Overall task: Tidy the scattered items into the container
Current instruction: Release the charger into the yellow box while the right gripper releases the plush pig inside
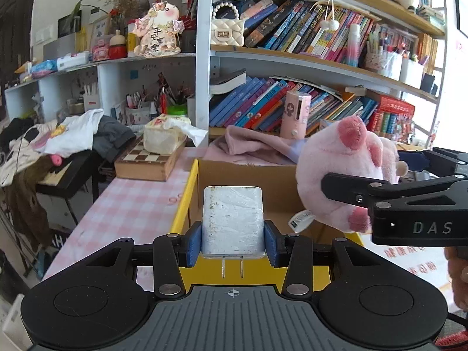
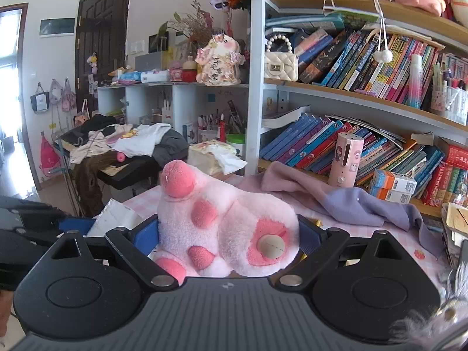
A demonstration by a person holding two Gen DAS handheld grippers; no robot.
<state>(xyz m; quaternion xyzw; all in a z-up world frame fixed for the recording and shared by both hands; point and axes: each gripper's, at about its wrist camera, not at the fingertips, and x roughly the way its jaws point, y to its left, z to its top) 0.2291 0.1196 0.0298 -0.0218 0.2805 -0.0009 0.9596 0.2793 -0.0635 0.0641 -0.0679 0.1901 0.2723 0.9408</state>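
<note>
My left gripper is shut on a white plug-in charger, its two prongs pointing back at the camera. It hangs over the near yellow rim of an open cardboard box on the pink checked table. My right gripper is shut on a pink plush pig, squeezed between the blue pads. In the left wrist view the pink plush pig hangs over the right side of the box, held by my right gripper. The charger shows at lower left in the right wrist view.
A pink and lilac cloth lies on the table behind the box. A pink cylinder device and small cartons stand by the bookshelf. A wooden chess box with a tissue pack sits at the table's far left. A hand shows at right.
</note>
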